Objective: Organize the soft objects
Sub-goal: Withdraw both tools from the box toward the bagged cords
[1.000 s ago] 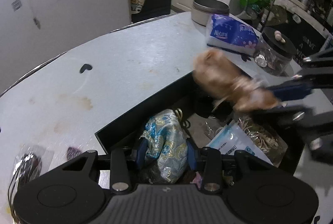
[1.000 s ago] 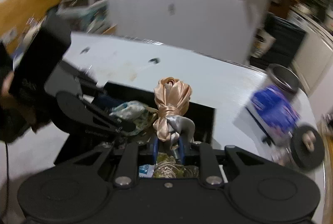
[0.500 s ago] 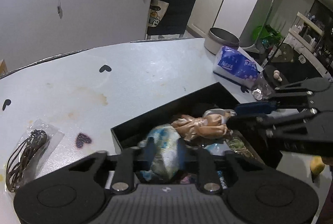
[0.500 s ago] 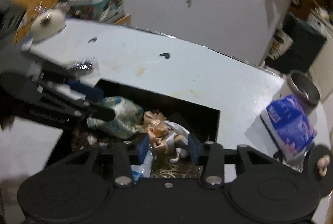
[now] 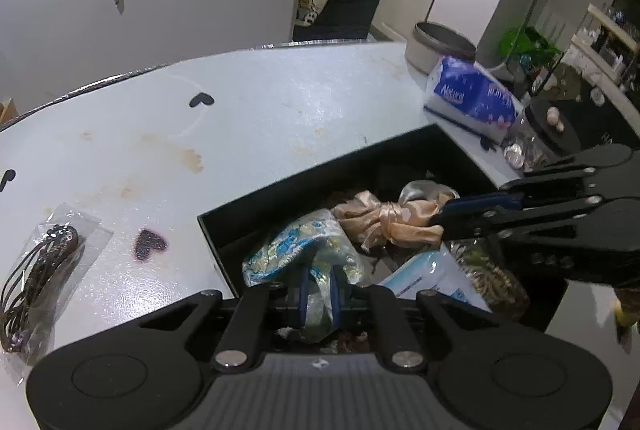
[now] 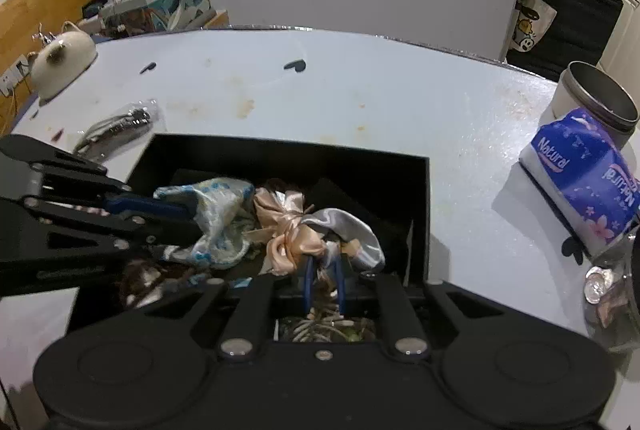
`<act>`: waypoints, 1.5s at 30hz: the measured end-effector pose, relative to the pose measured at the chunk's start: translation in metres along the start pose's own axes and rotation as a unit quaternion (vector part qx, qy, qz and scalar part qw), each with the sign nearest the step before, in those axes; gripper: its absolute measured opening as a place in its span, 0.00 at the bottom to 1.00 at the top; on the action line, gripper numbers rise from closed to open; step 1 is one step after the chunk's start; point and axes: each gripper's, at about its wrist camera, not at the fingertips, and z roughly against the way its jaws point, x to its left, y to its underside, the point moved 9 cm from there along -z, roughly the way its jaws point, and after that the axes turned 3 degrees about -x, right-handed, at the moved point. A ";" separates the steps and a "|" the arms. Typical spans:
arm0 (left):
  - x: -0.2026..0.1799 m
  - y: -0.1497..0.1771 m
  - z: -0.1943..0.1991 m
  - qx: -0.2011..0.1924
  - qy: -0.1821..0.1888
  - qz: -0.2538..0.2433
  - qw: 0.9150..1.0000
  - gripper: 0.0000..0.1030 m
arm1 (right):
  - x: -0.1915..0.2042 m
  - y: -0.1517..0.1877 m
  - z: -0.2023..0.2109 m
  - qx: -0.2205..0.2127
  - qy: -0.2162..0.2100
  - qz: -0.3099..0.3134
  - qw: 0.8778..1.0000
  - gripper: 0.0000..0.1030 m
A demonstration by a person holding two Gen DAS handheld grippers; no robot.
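Note:
A black open box (image 5: 320,174) (image 6: 288,154) sits on the white table. My left gripper (image 5: 319,288) is shut on a blue-and-gold brocade pouch (image 5: 296,250) (image 6: 216,214) inside the box. My right gripper (image 6: 323,280) is shut on a peach satin pouch (image 6: 292,234) (image 5: 384,222) with a silver-grey end, lying low in the box beside the brocade pouch. Each gripper shows in the other's view: the right one (image 5: 442,220) and the left one (image 6: 192,218).
The box also holds a white-blue packet (image 5: 424,274) and a bag of rubber bands (image 5: 492,278). On the table are a bagged dark cord (image 5: 36,270), a blue tissue pack (image 5: 472,98), a round tin (image 6: 600,102), a coin jar (image 6: 612,290) and a cream teapot (image 6: 60,62).
My right gripper brought the peach pouch from above down into the box beside the brocade pouch. My left gripper kept its hold on the brocade pouch.

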 end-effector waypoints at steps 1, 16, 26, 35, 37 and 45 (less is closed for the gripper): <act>0.000 -0.001 0.003 -0.003 0.003 0.005 1.000 0.13 | -0.001 -0.002 0.006 -0.007 -0.004 -0.008 1.000 0.12; -0.017 0.021 0.034 -0.011 0.010 0.028 1.000 0.19 | 0.005 0.055 0.074 0.024 -0.025 -0.034 0.999 0.13; -0.022 0.030 0.044 -0.018 0.004 0.029 0.999 0.19 | 0.020 0.069 0.087 0.014 -0.031 -0.047 0.998 0.13; -0.029 0.029 0.086 -0.060 -0.011 0.044 0.997 0.31 | 0.015 0.055 0.111 -0.046 -0.014 -0.080 0.996 0.18; -0.031 0.029 0.096 -0.071 -0.016 0.050 0.996 0.39 | 0.013 0.050 0.118 -0.065 -0.006 -0.082 0.995 0.19; -0.030 0.034 0.132 -0.107 -0.046 0.060 0.991 0.74 | 0.012 0.043 0.139 -0.119 0.029 -0.072 0.990 0.34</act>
